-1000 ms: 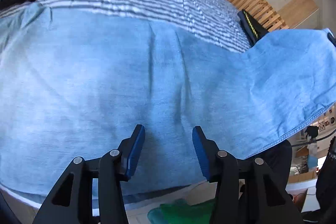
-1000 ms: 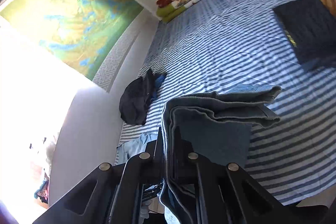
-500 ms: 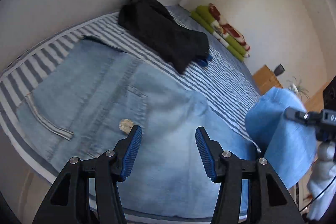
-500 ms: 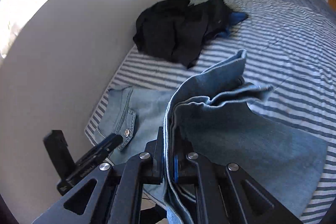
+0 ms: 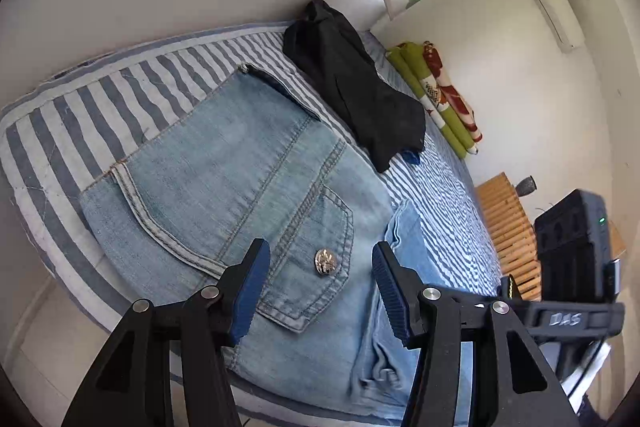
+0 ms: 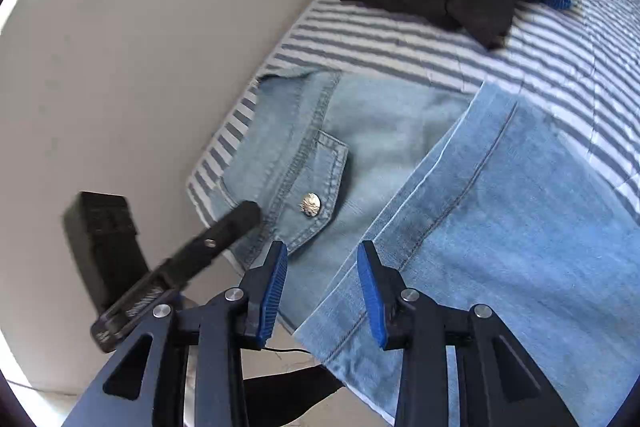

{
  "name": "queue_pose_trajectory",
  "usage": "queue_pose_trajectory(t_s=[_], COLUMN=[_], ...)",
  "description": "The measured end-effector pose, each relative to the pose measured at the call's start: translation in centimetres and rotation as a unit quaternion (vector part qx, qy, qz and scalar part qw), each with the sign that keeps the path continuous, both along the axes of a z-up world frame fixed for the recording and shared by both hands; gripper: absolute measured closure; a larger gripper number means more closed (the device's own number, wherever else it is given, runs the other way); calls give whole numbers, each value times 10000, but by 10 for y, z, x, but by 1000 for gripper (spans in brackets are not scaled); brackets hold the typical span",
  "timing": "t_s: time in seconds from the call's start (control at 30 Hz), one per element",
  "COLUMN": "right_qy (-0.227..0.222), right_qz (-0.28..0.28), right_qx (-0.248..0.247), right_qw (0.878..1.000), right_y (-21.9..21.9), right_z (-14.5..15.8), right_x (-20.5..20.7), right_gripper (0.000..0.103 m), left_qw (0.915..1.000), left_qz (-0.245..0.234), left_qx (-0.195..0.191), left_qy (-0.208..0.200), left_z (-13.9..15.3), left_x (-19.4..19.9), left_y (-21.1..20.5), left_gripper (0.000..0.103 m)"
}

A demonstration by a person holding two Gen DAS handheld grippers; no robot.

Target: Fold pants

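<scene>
Denim is laid out on the striped bed (image 5: 72,131): the jeans (image 5: 224,179) lie seat-up just ahead of and below the left hand-held gripper (image 5: 318,291), with the pocket button (image 5: 325,260) showing between its blue pads. Its jaws are held wide apart and nothing is gripped. The right hand-held gripper (image 6: 322,287) is likewise spread open and empty, poised just above the hem edge of the folded-over legs (image 6: 500,227), which are draped across the seat to the right of the button.

The step in hand is judged to be settling this fold. It is done well if the leg layer is squared against the waistband edge and flattened before another grasp is taken. Bunched cloth (image 5: 380,367) beneath the left gripper's right finger should be smoothed first. All layers should be pinched together at the next grip. The black garment (image 5: 352,87) farther ahead is best left undisturbed.
</scene>
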State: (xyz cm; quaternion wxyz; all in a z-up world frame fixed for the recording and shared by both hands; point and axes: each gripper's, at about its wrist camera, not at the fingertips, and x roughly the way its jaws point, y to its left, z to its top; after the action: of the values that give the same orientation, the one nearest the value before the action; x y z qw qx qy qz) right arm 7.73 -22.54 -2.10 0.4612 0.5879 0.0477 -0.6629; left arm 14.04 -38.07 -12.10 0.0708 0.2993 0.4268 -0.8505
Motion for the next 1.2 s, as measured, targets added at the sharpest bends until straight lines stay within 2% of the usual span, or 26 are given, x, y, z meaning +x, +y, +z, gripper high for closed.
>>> queue_pose_trajectory(t_s=[0.13,0.2,0.27,0.37,0.5,0.6,0.67,0.73,0.77,0.83,0.87,0.93,1.03,1.2], right_qy=[428,605,669,679,870,653,440,223,139,39,15,13,142,463], right_qz=[-137,-353,-658,-868,-525,-345,-272,-240,-205,-171,-124,-1,112,98], right_qx=[-233,-172,-16,274,626,604,582,578,613,714,773,910,1255,1962], right_qw=[9987,9974,9956,9935,9928,9954,9970,9978,9978,9973,9969,9958,9919,9794], right_y=[49,70,84,80,55,39,30,19,12,-3,-12,-29,-49,-65], right_z=[35,37,31,16,-10,-29,-35,-37,-37,-36,-36,-37,-40,-47], right_x=[-29,-54,-82,-119,-139,-139,-134,-128,-124,-117,-112,-102,-90,-85], right_gripper=[65,65,65,65,65,65,65,65,64,61,59,57,56,56], left_qw=[9992,9985,9972,9941,9867,9836,9835,9829,9826,9816,9817,9825,9791,9661], left_qz=[-411,-546,-739,-1040,-1381,-1411,-1363,-1406,-1420,-1395,-1441,-1489,-1572,-1865], left_qx=[-16,61,47,-176,-576,-799,-879,-955,-969,-1124,-1085,-1035,-1262,-1782], left_qy=[19,22,-72,-234,-640,-790,-797,-713,-705,-663,-604,-421,-264,-43], left_z=[1,-1,-1,-2,-11,-17,-18,-15,-13,-12,-11,-10,0,12], left_x=[-11,-18,-26,-35,-42,-47,-50,-51,-46,-48,-48,-48,-47,-46], left_y=[25,34,48,70,98,112,119,127,128,136,139,144,155,187], left_gripper=[43,35,34,34,33,27,27,44,57,65,72,75,78,84])
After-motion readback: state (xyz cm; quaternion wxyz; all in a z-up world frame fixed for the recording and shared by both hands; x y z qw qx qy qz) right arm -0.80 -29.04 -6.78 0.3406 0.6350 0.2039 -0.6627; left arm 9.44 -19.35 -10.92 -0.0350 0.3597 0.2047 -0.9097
